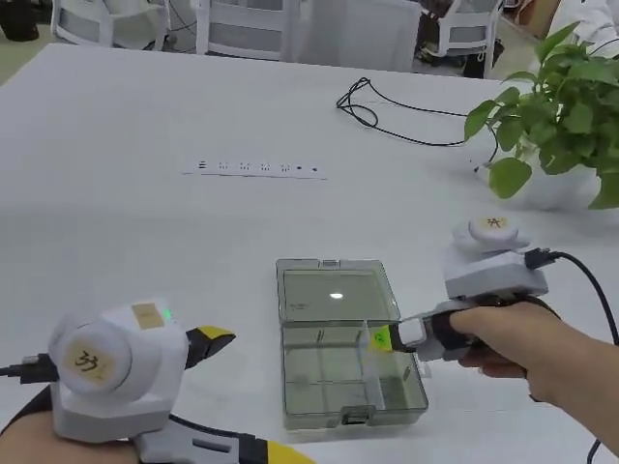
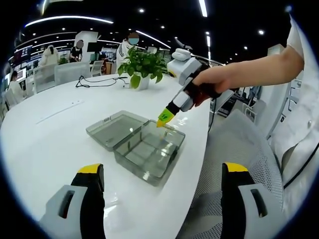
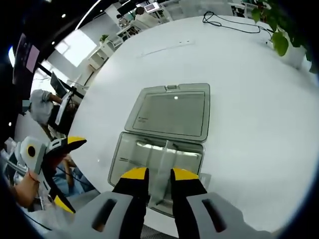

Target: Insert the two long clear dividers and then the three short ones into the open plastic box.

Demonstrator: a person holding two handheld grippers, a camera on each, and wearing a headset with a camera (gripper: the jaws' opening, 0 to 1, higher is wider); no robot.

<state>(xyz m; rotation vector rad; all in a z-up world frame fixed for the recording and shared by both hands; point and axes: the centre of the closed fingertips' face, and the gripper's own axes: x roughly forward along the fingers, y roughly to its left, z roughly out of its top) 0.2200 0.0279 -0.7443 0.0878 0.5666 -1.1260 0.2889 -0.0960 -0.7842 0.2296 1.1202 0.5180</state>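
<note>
The plastic box (image 1: 283, 379) lies open at the bottom centre of the head view on the white tabletop (image 1: 135, 232), its lid (image 1: 335, 291) folded back flat toward the top of the frame and its tray nearer the bottom edge. In the left gripper view the box (image 2: 149, 158) sits in the middle of the frame with the lid (image 2: 110, 128) to its left. In the right gripper view the lid (image 3: 172, 112) is above the tray (image 3: 130, 155).

The right gripper (image 1: 382, 338) reaches in from the right of the head view, held by a hand (image 1: 508, 343), with its tips over the right part of the tray. In its own view the right gripper (image 3: 159, 175) has its fingers (image 3: 134, 175) narrow, closed on a clear divider (image 3: 161, 158) that stands upright in the tray and runs from the gap toward the hinge side. In the head view this divider (image 1: 367, 375) shows as a faint line in the right half of the tray. The left gripper view shows the right gripper (image 2: 163, 118) tipped down at the tray's far rim.

The left gripper (image 1: 247, 394) is at the lower left of the head view, beside the box and apart from it. Its fingers (image 2: 91, 172) are spread wide and hold nothing.

A potted plant (image 1: 556, 106) stands at the upper right, a black cable (image 1: 387, 111) lies at top centre and a power strip (image 1: 256, 169) left of centre.
</note>
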